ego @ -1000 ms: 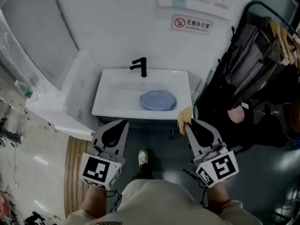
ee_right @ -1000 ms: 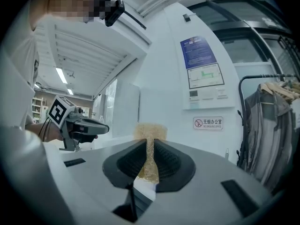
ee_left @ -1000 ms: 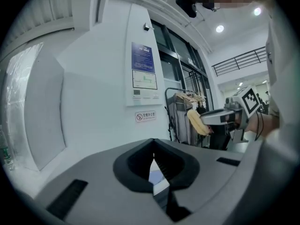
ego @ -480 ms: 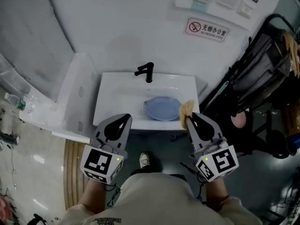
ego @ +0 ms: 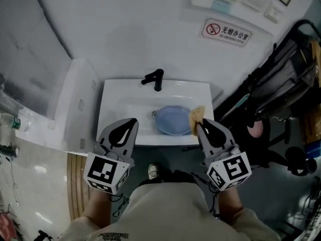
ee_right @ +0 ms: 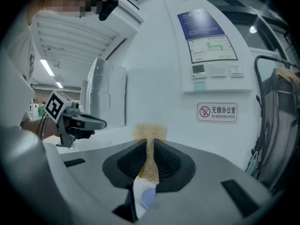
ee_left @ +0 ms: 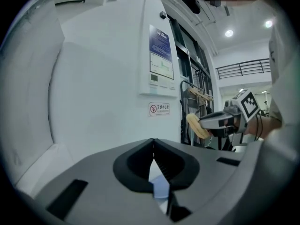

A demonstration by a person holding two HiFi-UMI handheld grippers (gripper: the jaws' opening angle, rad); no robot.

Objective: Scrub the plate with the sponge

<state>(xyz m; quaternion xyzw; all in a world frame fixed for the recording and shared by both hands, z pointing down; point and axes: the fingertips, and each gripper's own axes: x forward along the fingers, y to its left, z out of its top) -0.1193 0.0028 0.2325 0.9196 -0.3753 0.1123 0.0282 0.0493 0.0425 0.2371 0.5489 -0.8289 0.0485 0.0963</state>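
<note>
The person holds both forearms out in front of the body, side by side and well apart, each gripper pointing forward toward the white sink and tipped slightly inward; the marker cubes sit nearest the body. The left gripper reaches over the sink's front edge on the left; its fingers are clenched together with nothing between them. The right gripper reaches over the front right part of the sink; its fingers are clamped on a yellow sponge, which is squeezed thin between the pads and fans out beyond the tips. The sponge stands at the right rim of the blue plate; whether it touches the plate cannot be told. The plate lies in the basin, right of centre, just in front of the black faucet; the left gripper is off to the plate's left, apart from it.
</note>
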